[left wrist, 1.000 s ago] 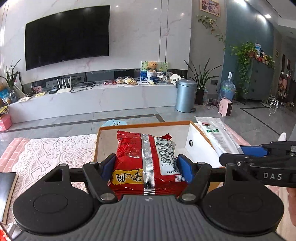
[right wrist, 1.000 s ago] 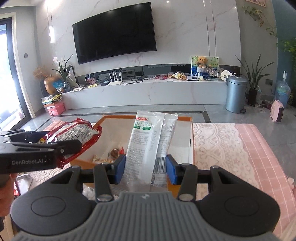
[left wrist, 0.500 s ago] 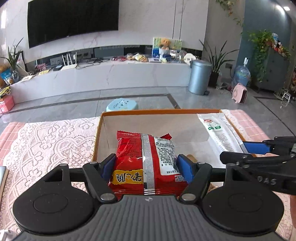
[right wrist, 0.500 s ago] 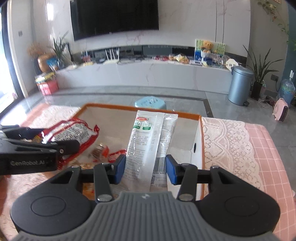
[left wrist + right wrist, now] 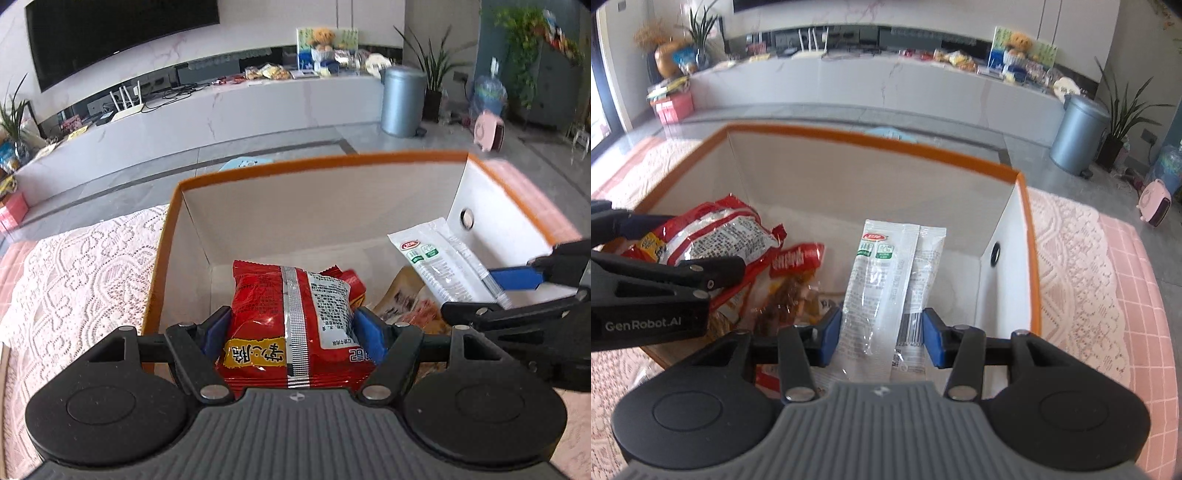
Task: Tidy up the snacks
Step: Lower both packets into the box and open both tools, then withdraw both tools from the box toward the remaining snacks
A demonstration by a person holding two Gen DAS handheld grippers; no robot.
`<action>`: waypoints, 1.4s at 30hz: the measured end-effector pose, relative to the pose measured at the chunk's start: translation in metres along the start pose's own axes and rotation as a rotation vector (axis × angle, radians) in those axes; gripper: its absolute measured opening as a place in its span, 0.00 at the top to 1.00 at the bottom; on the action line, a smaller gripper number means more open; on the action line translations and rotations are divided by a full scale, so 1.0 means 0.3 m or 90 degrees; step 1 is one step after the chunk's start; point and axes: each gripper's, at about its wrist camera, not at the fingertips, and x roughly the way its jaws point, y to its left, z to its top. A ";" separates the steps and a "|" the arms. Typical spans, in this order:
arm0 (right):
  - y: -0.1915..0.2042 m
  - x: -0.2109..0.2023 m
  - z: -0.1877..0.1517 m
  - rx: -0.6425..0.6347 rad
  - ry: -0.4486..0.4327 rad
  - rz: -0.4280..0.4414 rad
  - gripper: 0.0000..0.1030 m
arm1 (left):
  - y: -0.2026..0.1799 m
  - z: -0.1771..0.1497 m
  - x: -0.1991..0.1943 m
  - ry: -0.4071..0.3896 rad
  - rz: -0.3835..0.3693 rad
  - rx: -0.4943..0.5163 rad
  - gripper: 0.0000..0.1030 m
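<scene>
Two packets are on their way into the box (image 5: pixel 173 236) at once, one in each pair of tongs. The left tongs (image 5: pixel 291 328) are clenched on a red bag (image 5: pixel 291 314), its pads pressing both side edges; the right tongs (image 5: pixel 881 332) grip a white sachet (image 5: pixel 882 280) the same way. Both packets hang inside the box mouth, above the floor of the box, the red bag toward the left wall and the sachet toward the right wall.

The step in hand looks like the placing one: the packets are carried over the rim and pointed down into the box. The next move probably calls for lowering each a little further, then letting the pads part so the packets drop flat. The red bag would land on or against the snacks already lying there, so it may need setting a bit to one side.

The left view shows the bag's printed back, a brown packet (image 5: pixel 402 295) on the box floor between the two pairs of tongs, and the sachet from the side with one blue pad on it. The right view shows more of the floor: a clear packet with a red header (image 5: pixel 794 280) lying just beside the sachet, and the lace-covered surface (image 5: pixel 1071 266) to the right of the box, which the left view shows on the other side.
</scene>
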 end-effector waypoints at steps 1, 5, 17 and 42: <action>0.000 0.011 0.004 -0.001 0.008 -0.001 0.56 | -0.003 -0.002 0.007 0.009 0.003 0.007 0.20; 0.000 0.048 0.006 0.002 0.036 -0.008 0.55 | -0.017 -0.001 0.025 0.033 0.006 0.024 0.20; 0.000 0.084 0.000 0.018 0.078 -0.001 0.53 | -0.043 0.007 0.031 0.071 0.004 0.044 0.13; -0.019 -0.291 -0.027 0.025 -0.042 -0.016 0.16 | 0.013 0.003 -0.356 -0.080 0.007 -0.086 0.13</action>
